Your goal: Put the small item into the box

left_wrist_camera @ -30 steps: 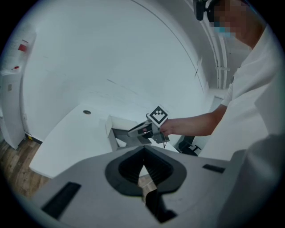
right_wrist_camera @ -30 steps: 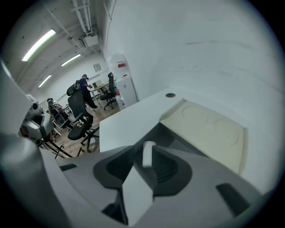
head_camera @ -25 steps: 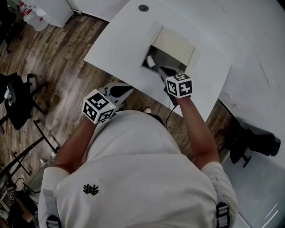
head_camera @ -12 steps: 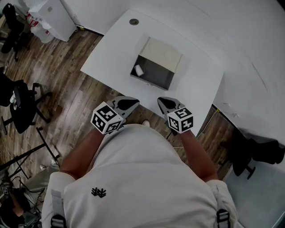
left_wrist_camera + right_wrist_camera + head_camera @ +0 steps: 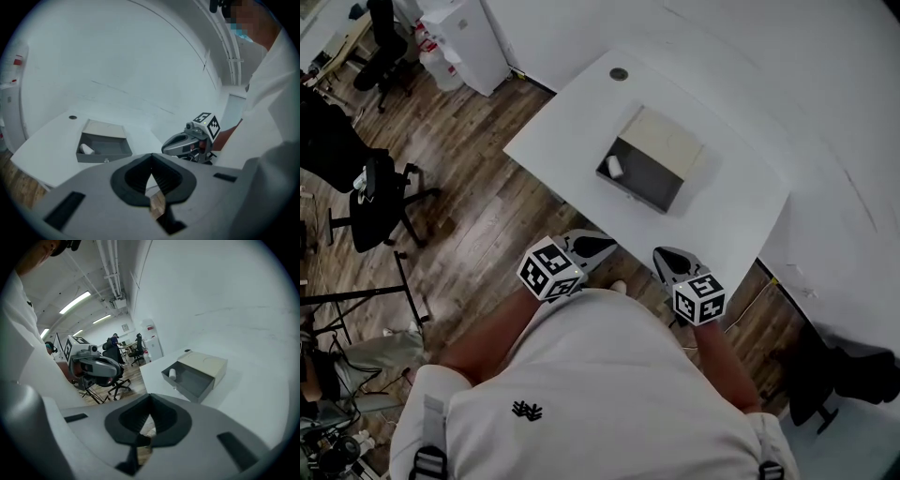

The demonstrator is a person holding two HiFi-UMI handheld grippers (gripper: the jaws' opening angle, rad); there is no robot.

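The white item [image 5: 615, 166] lies at the left end of the box's [image 5: 667, 141] open dark tray, on the worktop [image 5: 572, 131]. The left hand-held gripper [image 5: 602, 246] and the right hand-held gripper [image 5: 666, 255] hang close to the person's chest, short of the worktop's edge and well apart from the box. Each has its jaws together with nothing between them.

A box [image 5: 667, 141] sits mid-table [image 5: 572, 122], its open drawer toward the person and a small item [image 5: 615, 166] in the drawer's left end. A round disc [image 5: 620, 74] lies near the table's far corner, behind the box. The left gripper [image 5: 598, 247] and right gripper [image 5: 667, 260] hang side by side off the near edge; a chair [image 5: 380, 192] stands well left.
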